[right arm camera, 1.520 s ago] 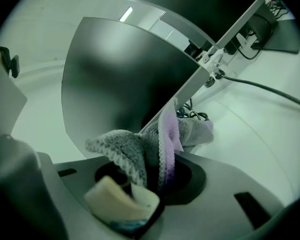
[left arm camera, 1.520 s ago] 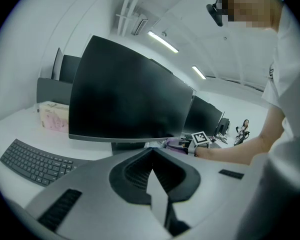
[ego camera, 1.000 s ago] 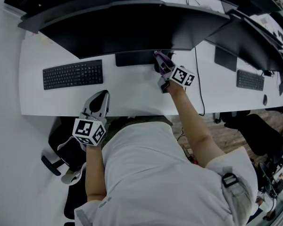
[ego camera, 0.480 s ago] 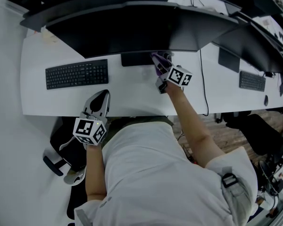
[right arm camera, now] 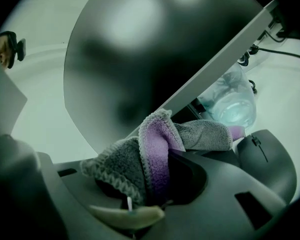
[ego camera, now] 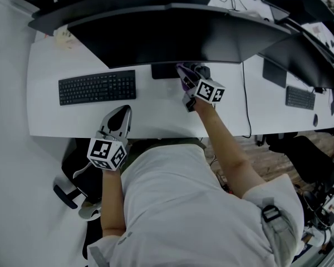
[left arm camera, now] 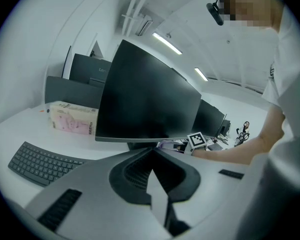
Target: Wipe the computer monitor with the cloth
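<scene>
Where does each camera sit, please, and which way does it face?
Head view: on the person's head, looking steeply down at desk, monitor and keyboard; torso, left hand-held gripper and right hand-held gripper show.
Left gripper view: at the desk's near edge, facing the monitor along shut jaws; the right forearm shows.
Right gripper view: close under the monitor's lower edge, looking up; jaws shut on the cloth.
Shared: all show the monitor.

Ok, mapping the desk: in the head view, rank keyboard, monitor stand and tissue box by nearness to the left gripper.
1. Keyboard, just ahead of the left gripper.
2. Monitor stand, ahead right.
3. Tissue box, far left corner.
</scene>
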### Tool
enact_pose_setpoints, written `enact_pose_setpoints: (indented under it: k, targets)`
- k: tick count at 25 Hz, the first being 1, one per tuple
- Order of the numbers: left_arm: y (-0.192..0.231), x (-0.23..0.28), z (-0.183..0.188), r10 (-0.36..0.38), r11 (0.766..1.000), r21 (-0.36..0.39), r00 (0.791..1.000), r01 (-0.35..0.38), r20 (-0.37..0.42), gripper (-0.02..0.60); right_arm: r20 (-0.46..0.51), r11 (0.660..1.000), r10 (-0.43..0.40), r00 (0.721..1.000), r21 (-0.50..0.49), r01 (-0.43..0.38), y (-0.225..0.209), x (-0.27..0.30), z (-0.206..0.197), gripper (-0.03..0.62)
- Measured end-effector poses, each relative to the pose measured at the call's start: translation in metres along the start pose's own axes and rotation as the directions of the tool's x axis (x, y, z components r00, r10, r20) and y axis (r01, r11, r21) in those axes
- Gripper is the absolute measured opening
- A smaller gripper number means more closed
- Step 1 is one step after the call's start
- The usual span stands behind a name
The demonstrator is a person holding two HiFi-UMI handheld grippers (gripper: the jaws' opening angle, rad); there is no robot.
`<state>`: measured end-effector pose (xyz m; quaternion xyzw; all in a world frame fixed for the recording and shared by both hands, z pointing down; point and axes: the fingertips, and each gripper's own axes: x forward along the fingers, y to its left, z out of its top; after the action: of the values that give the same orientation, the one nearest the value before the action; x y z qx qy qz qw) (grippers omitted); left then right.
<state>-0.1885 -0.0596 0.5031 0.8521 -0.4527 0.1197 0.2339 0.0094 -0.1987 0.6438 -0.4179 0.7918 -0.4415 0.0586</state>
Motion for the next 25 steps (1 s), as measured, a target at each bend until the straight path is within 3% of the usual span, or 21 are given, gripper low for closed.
enact_pose_setpoints:
  k: [25]
  targets:
    - [0.062, -0.021, -0.003, -0.048, 0.999, -0.007, 0.999, 0.048, -0.004, 0.002, -0.046, 0.999, 0.024, 0.999, -0.033, -0.026, 0.07, 0.07, -0.05, 0.14]
